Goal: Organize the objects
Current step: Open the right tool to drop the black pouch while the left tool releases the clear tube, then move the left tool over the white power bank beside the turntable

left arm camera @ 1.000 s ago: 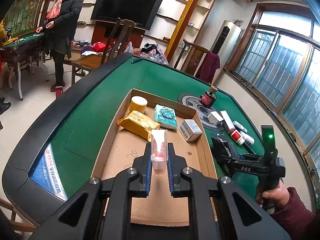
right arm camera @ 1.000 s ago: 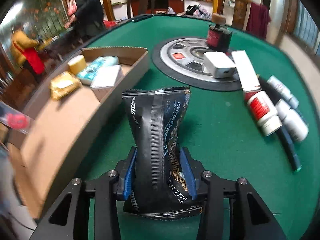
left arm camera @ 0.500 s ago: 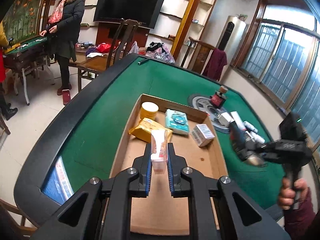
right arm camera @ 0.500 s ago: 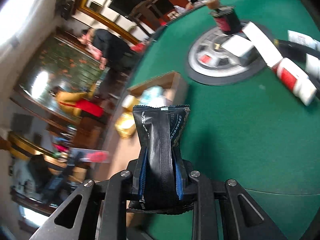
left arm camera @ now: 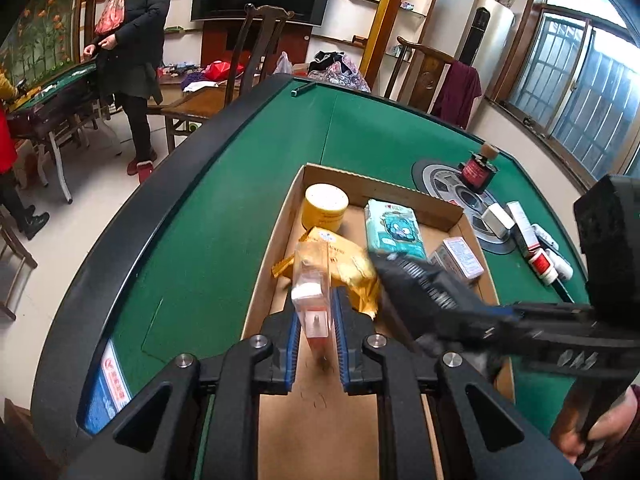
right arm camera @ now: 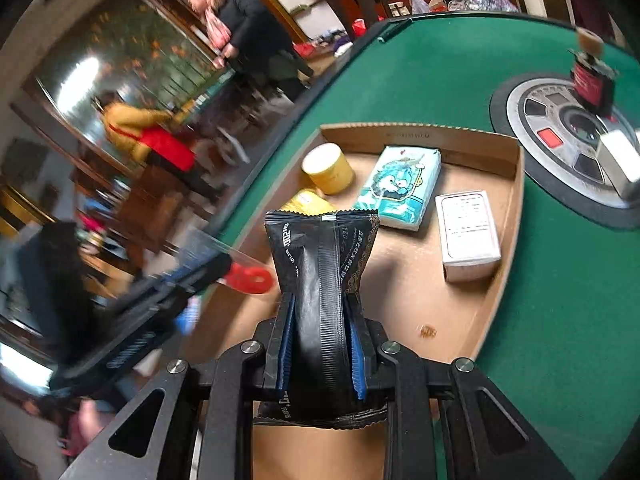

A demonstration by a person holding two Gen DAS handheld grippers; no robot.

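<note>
A shallow cardboard tray (left arm camera: 380, 186) lies on the green felt table (left arm camera: 224, 220). My left gripper (left arm camera: 316, 320) hangs over the tray's near half with a clear blister pack (left arm camera: 310, 280) upright between its blue pads; the jaws are starting to open. My right gripper (right arm camera: 322, 320) is shut on a black crimped snack packet (right arm camera: 320, 248), squeezed at its waist, also above the tray (right arm camera: 420, 134). The two grippers are side by side: the black packet (left arm camera: 416, 280) crosses the left wrist view just right of the blister pack. The blister pack (right arm camera: 250, 278) shows blurred at the right wrist view's left.
In the tray lie a yellow tin (left arm camera: 325, 204), a yellow pouch (left arm camera: 344, 256), a teal tissue pack (left arm camera: 394, 232) and a white box (left arm camera: 460, 258). Right of the tray are a round grey disc (left arm camera: 460, 196), a dark bottle (left arm camera: 478, 168) and several tubes (left arm camera: 540, 256). A person (left arm camera: 132, 40) stands far left.
My right gripper swung left from above the green felt to above the tray, carrying the black packet, and squeezed it narrower. My left gripper moved forward over the tray with the blister pack.
</note>
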